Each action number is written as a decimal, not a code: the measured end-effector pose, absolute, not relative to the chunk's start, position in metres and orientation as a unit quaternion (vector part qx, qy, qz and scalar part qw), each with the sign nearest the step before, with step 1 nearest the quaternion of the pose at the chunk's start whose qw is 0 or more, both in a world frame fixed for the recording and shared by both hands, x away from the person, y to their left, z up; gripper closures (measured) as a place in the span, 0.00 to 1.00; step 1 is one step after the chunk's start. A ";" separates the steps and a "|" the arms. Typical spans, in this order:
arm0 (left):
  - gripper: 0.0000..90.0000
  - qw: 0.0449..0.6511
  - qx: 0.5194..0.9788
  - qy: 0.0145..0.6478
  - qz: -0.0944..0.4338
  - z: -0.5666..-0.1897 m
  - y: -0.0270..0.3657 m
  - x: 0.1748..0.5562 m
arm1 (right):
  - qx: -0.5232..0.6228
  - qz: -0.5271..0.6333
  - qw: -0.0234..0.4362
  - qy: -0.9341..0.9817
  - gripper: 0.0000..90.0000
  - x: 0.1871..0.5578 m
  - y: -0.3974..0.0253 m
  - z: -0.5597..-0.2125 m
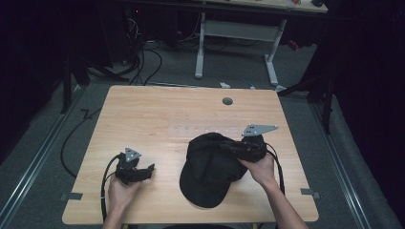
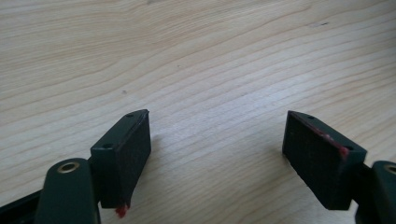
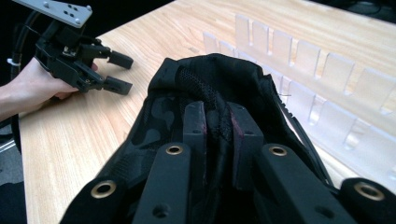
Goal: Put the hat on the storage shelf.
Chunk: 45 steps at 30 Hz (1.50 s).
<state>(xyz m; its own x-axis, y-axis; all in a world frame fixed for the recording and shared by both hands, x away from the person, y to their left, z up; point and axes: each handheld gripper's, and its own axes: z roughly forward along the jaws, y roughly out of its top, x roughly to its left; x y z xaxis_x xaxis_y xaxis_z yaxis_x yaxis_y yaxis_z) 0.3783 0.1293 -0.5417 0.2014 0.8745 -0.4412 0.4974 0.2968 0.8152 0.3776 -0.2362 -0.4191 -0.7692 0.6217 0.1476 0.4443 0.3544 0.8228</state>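
Black cap (image 1: pixel 210 167) brim points toward the person.

A rectangular light wooden table (image 1: pixel 143 119) with visible grain carries everything. A small round grey grommet (image 1: pixel 227 101) sits in its top near the far edge. A black fabric baseball cap (image 1: pixel 210 169) lies on the near right part, its brim toward the near edge. Just beyond the cap, a clear plastic slotted rack (image 3: pixel 327 74) lies flat on the wood. Grey tape tabs (image 1: pixel 310 192) mark the near corners.
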 end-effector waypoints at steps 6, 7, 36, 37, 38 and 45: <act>0.28 0.552 0.558 0.603 0.141 -0.532 0.128 0.374 | 0.322 0.471 0.105 0.815 0.89 0.374 -0.242 -0.410; 0.27 0.559 0.561 0.596 0.132 -0.527 0.124 0.371 | 0.320 0.473 0.107 0.814 0.89 0.373 -0.244 -0.408; 0.17 0.628 0.611 0.482 0.009 -0.451 0.068 0.351 | 0.258 0.505 0.109 0.816 0.89 0.364 -0.235 -0.379; 0.17 0.627 0.614 0.480 0.008 -0.449 0.065 0.351 | 0.257 0.507 0.105 0.816 0.89 0.363 -0.233 -0.379; 0.17 0.626 0.617 0.477 0.004 -0.448 0.063 0.352 | 0.257 0.507 0.105 0.816 0.89 0.363 -0.233 -0.379; 0.18 0.622 0.632 0.461 -0.009 -0.439 0.047 0.356 | 0.244 0.513 0.098 0.817 0.89 0.363 -0.228 -0.378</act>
